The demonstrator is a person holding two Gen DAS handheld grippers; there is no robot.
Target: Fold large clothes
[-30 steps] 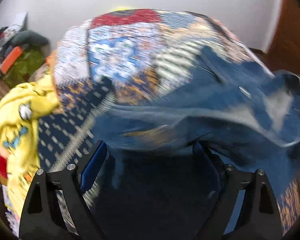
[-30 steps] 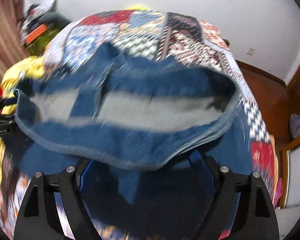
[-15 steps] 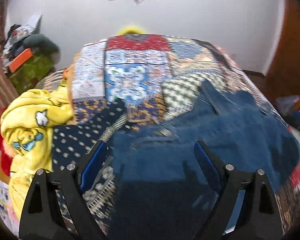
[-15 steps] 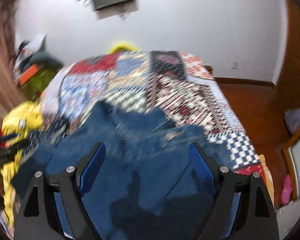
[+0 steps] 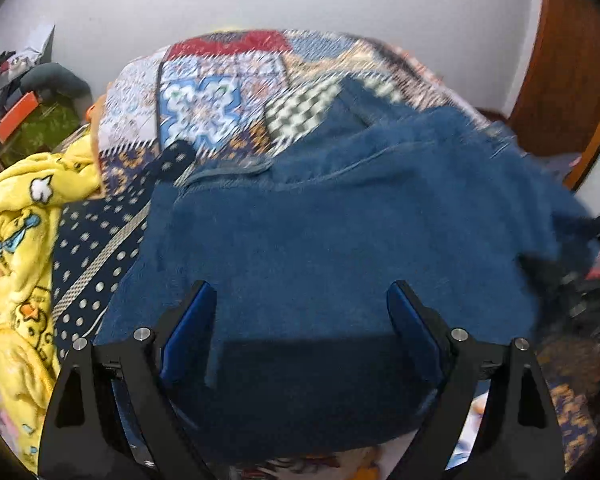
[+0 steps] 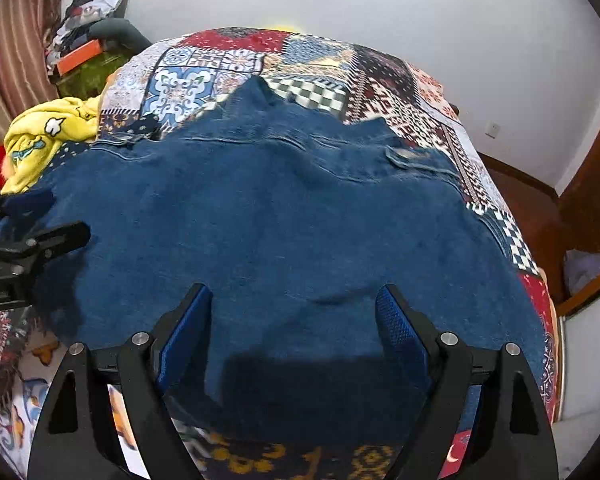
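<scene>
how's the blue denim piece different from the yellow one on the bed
The blue denim garment is spread fairly flat across the middle of the patchwork bedspread; the yellow garment is bunched in a heap at the bed's left edge. The denim is plain dark blue with stitched seams; the yellow one carries cartoon prints. Neither is folded yet.

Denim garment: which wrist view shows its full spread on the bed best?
The right wrist view. There the denim garment is sharp, with its far seams, a pocket and both side edges visible on the patchwork bedspread. In the left wrist view the garment is motion-blurred and its right side runs toward the frame edge.
</scene>
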